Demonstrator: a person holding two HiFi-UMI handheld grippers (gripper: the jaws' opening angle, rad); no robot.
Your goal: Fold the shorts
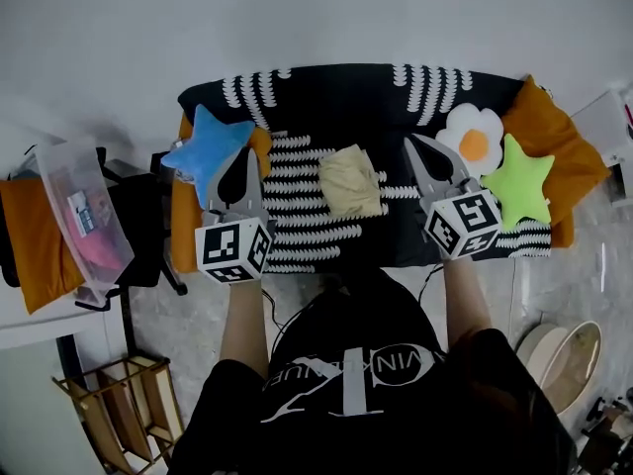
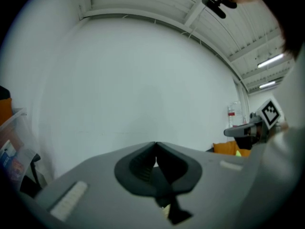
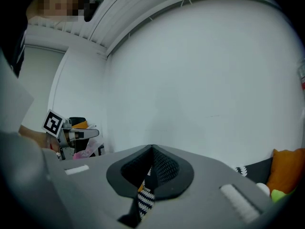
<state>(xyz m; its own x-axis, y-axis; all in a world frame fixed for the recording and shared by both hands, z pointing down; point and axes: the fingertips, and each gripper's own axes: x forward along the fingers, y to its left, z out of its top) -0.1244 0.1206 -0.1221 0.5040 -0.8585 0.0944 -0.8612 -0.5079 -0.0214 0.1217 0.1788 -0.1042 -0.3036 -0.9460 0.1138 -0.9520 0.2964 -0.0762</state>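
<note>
Lying near the middle of the worktop [image 1: 326, 97], on its black cover with white marks, the pale yellow shorts [image 1: 351, 181] are gathered into a small, rumpled bundle. The left gripper [image 1: 237, 166] and the right gripper [image 1: 423, 158] hover on either side of it, apart from the cloth. On both, the fingers are pressed together with nothing between them. I judge the shorts to be light, soft and limp, so they will sag and will not keep a shape when lifted. It seems best to pinch two outer corners or the waistband edge. The fingers should catch all layers, since thin cloth may slip.
</note>
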